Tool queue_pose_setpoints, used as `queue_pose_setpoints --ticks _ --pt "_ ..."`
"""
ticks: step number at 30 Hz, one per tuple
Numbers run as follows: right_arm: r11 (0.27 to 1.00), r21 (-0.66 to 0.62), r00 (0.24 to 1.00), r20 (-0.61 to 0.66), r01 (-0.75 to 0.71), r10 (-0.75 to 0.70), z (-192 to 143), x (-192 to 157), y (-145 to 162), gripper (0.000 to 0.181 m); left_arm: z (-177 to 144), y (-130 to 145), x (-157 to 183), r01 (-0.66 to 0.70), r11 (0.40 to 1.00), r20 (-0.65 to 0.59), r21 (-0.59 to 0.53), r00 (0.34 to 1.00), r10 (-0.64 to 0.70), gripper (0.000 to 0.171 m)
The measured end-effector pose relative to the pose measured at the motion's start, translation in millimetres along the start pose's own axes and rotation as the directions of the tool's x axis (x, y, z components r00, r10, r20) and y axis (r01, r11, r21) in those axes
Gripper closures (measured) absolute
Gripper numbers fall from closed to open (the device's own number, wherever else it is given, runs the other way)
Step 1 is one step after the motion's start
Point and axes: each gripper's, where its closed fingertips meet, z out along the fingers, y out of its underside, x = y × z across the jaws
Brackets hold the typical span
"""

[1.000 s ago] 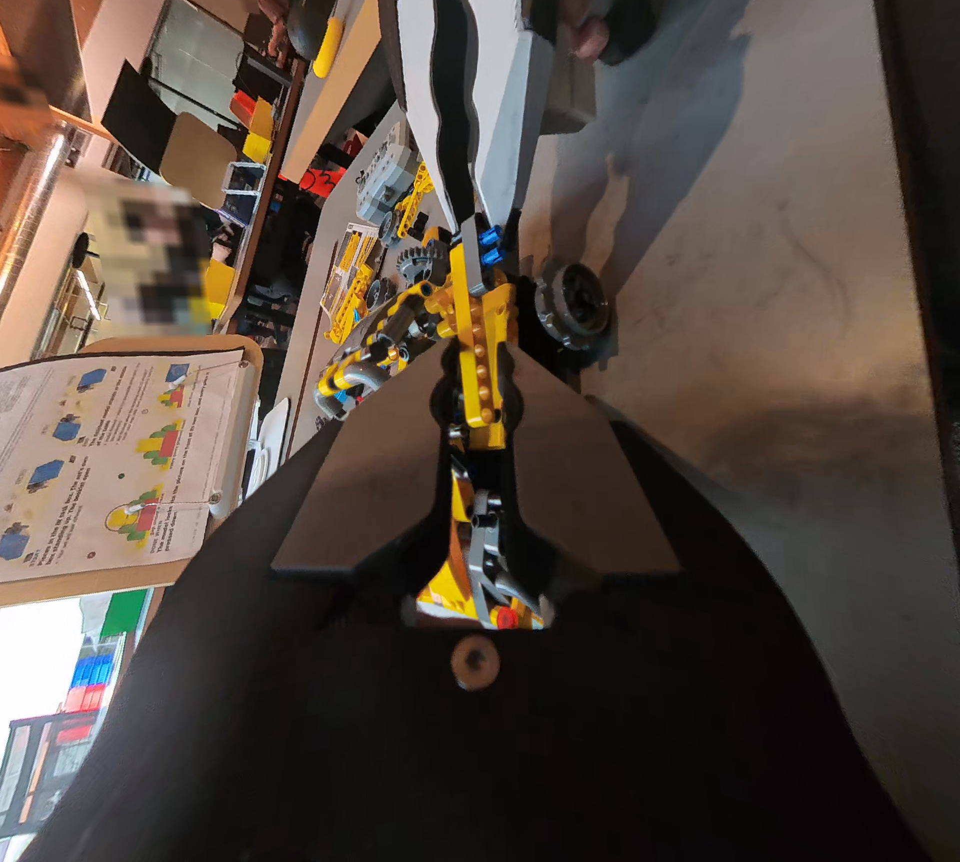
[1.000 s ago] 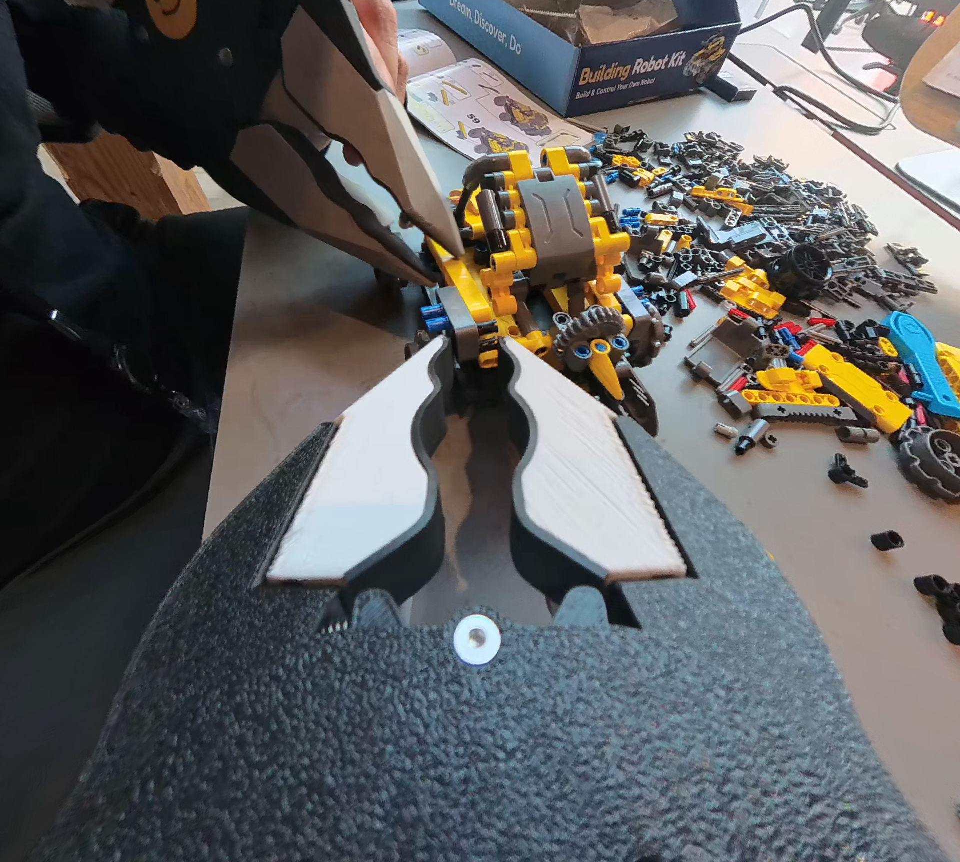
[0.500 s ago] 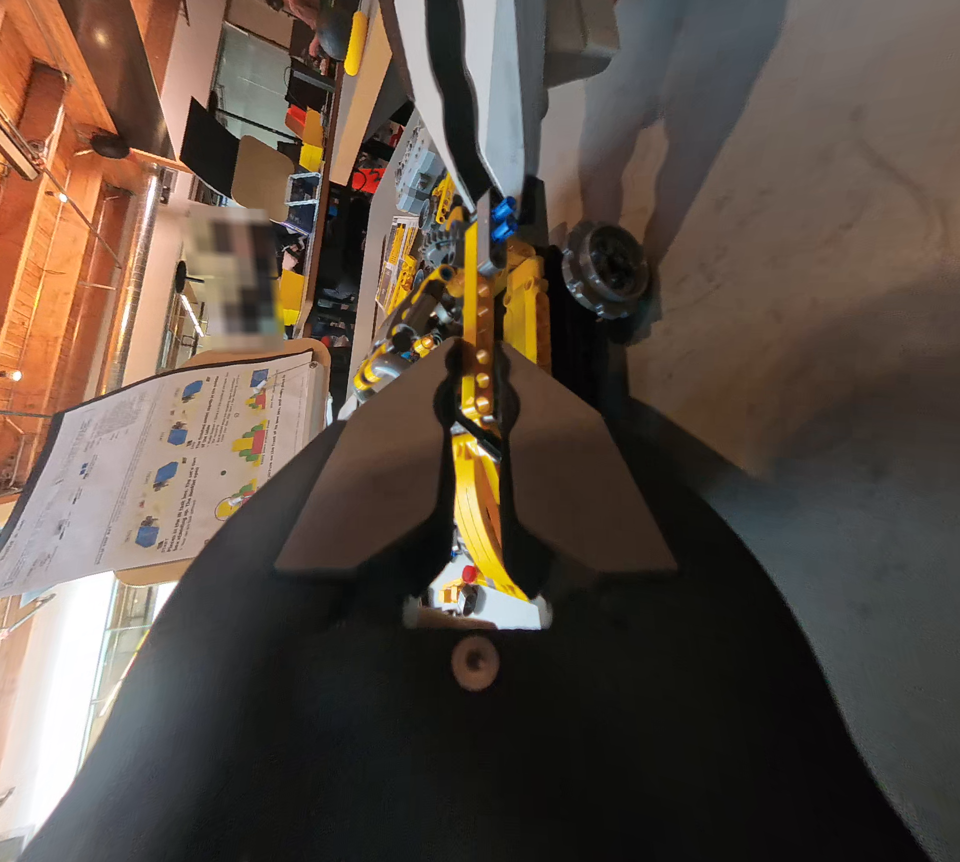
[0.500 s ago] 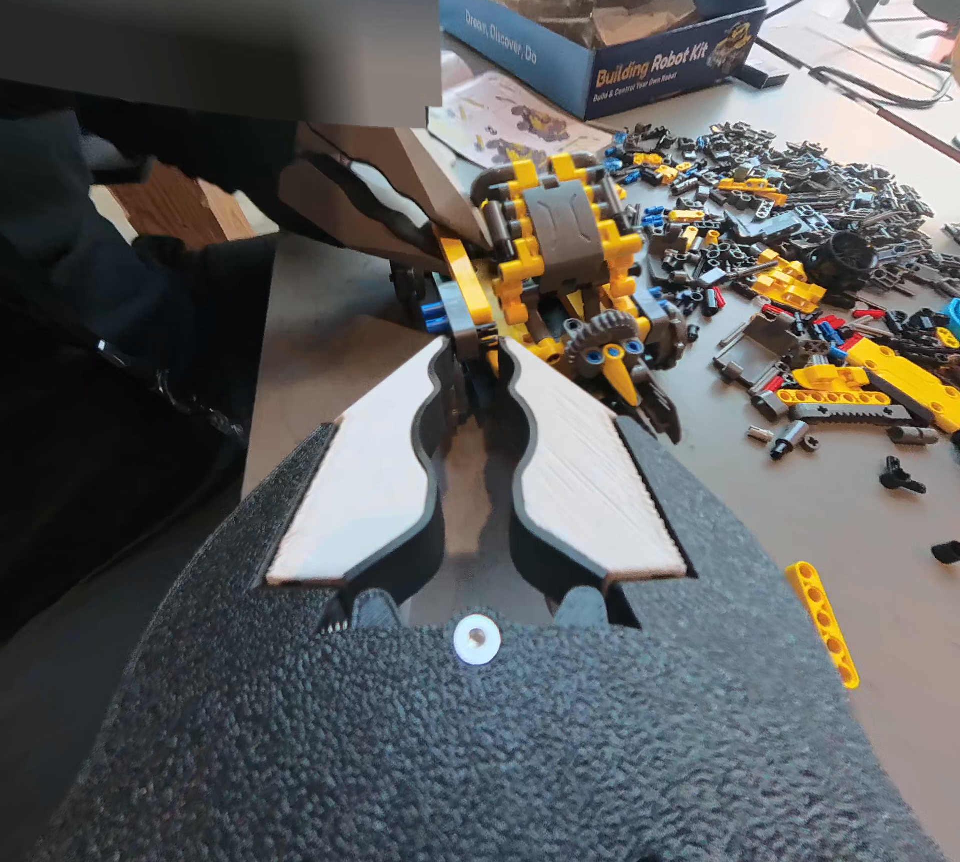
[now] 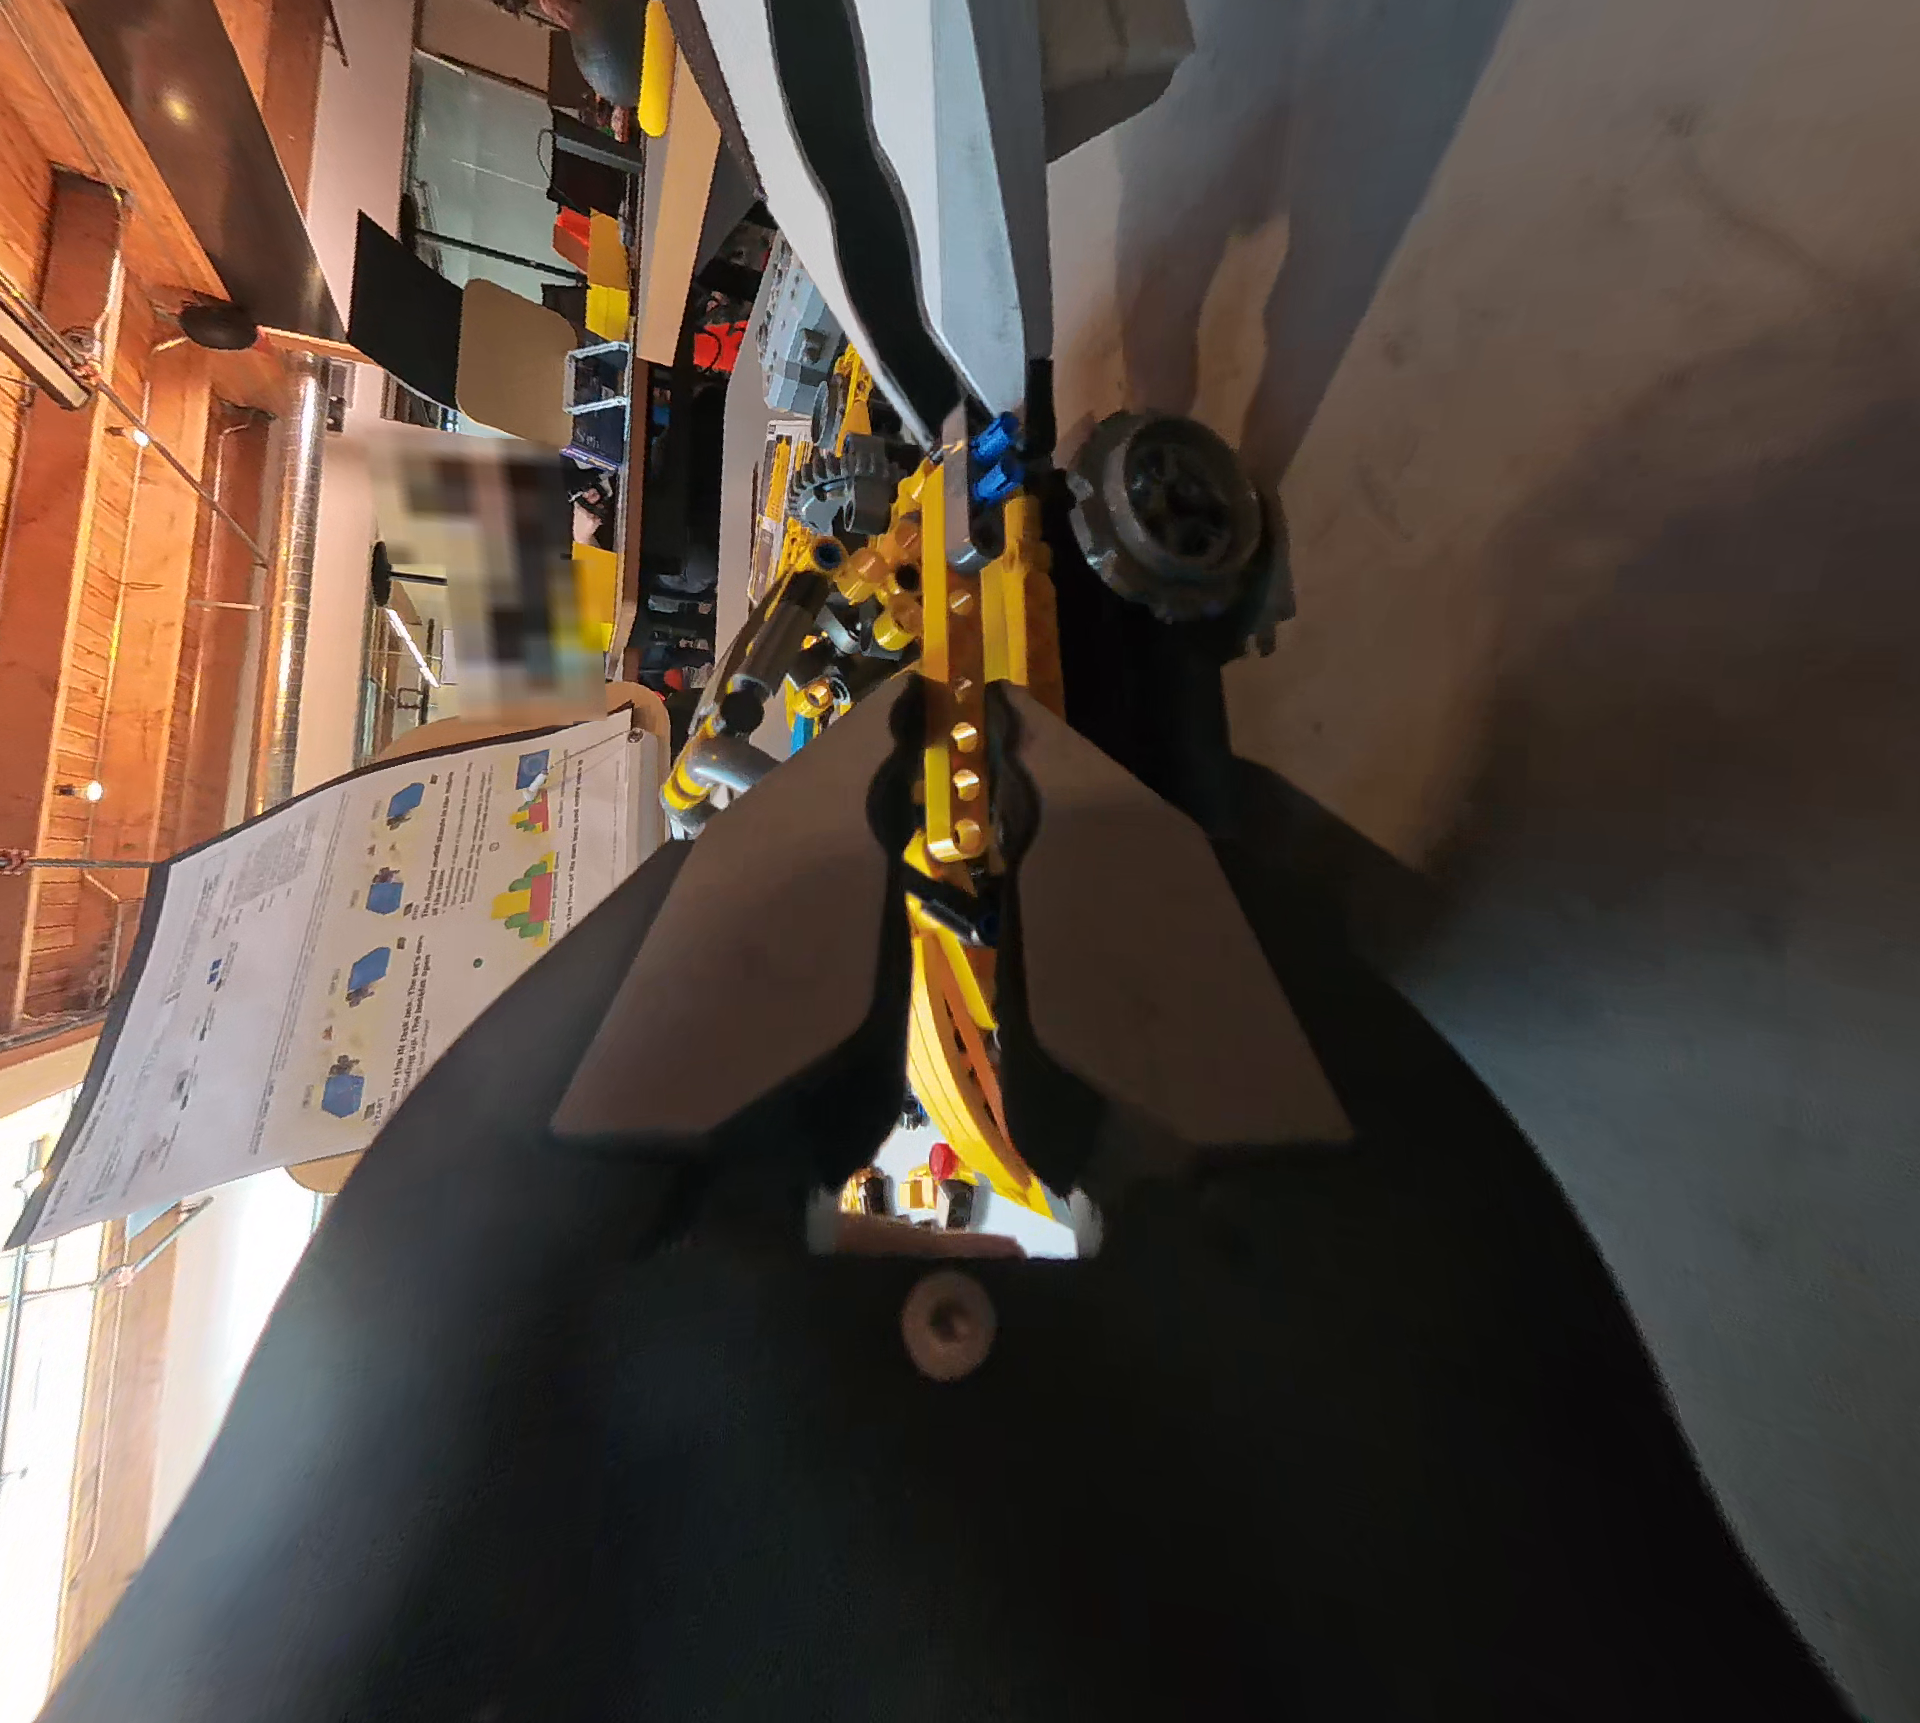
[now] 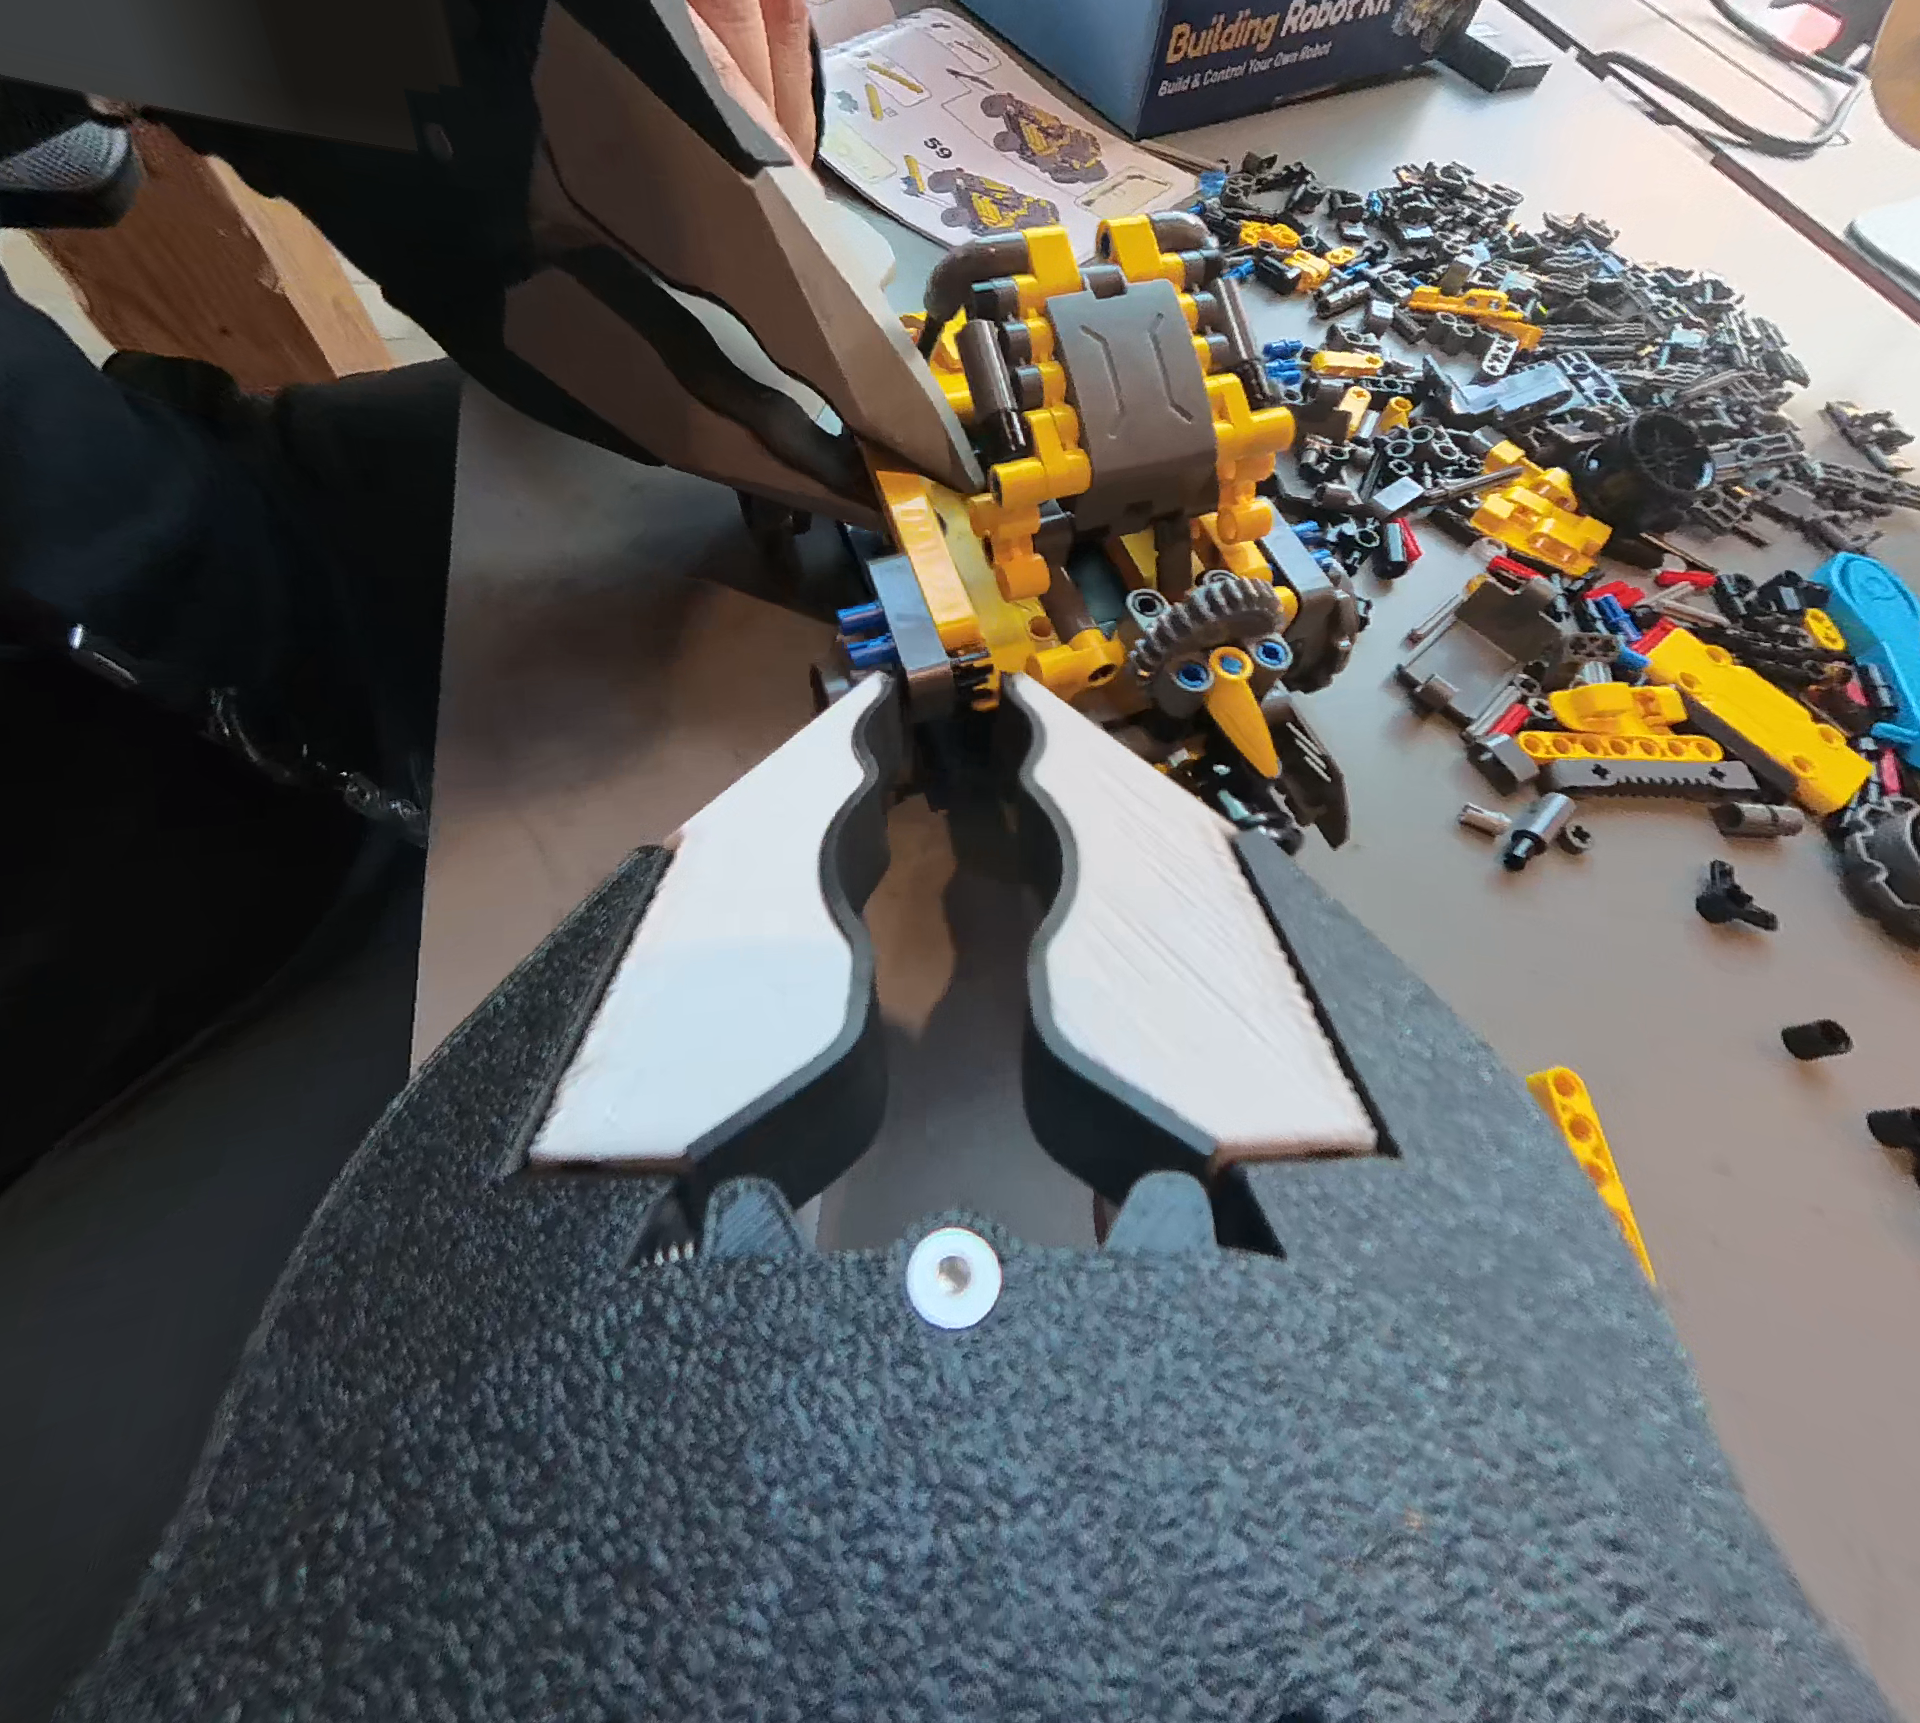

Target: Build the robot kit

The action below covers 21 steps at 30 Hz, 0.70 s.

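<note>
A yellow and grey brick vehicle model [image 6: 1122, 447] stands on the grey table [image 6: 644, 593]. My left gripper [image 5: 956, 717] is shut on a yellow studded beam [image 5: 961, 665] along the model's side. In the right wrist view it comes in from the upper left [image 6: 914, 478]. My right gripper [image 6: 948, 686] is shut on the dark grey end piece [image 6: 920, 624] with blue pins at the model's near corner. In the left wrist view it reaches down from the top [image 5: 966, 437]. A grey wheel [image 5: 1169, 520] sits on the model beside that grip.
A heap of loose black, yellow and grey parts [image 6: 1558, 426] covers the table to the right. A blue box [image 6: 1195, 11] and an open booklet [image 6: 987, 146] lie behind the model. A loose yellow beam [image 6: 1590, 1164] lies near right. The table edge [image 6: 436, 738] runs along the left. Both grippers' tips are close together, under 4 cm apart.
Both grippers keep their hold on the model. The left gripper has swung lower and closer against the model's side, and the model has tilted and shifted slightly.
</note>
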Motion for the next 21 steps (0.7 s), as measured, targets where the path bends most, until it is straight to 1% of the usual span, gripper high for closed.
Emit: queue_pose_setpoints --ticks 4,8,11,12,13,15,17,18,19,21 --pt "0.999 0.014 0.999 -0.003 -0.038 0.038 -3 4 -1 0.163 1 -1 -2 0.005 1.0 0.02 0.001 1.0 -0.005 0.164" --pt "1.0 0.006 0.999 -0.033 -0.03 0.03 -3 8 0 0.162 3 0 -2 -0.014 1.0 0.021 -0.009 1.0 0.014 0.164" --pt "1.0 -0.01 0.999 -0.05 -0.003 0.003 -5 9 3 0.156 5 0 -1 -0.022 1.0 0.003 -0.015 1.0 0.022 0.164" --pt "1.0 -0.016 0.997 -0.075 0.004 -0.005 -8 13 4 0.146 5 -1 -1 -0.019 1.0 -0.003 -0.016 1.0 0.019 0.165" --pt "1.0 -0.021 0.995 -0.096 0.005 -0.007 -11 17 5 0.131 6 -1 -1 -0.016 1.0 -0.008 -0.014 1.0 0.016 0.165" --pt "1.0 -0.014 0.996 -0.084 0.009 -0.01 -21 20 4 0.123 7 -1 -1 -0.007 1.0 -0.009 -0.014 1.0 0.007 0.165" --pt "1.0 0.003 0.994 -0.106 0.015 -0.014 -31 35 0 0.11 8 1 -2 -0.004 1.0 -0.006 -0.02 1.0 0.004 0.164" --pt "1.0 0.013 0.996 -0.09 0.015 -0.014 -34 40 -2 0.105 8 1 -3 -0.003 1.0 -0.003 -0.024 1.0 0.003 0.164" --pt "1.0 0.022 0.999 -0.045 0.011 -0.01 -34 42 -5 0.101 8 1 -3 -0.003 1.0 -0.002 -0.025 1.0 0.003 0.164" --pt "0.999 0.033 0.997 0.079 -0.002 0.0 -28 42 -10 0.095 8 2 -4 -0.009 1.0 0.005 -0.028 1.0 0.01 0.164"
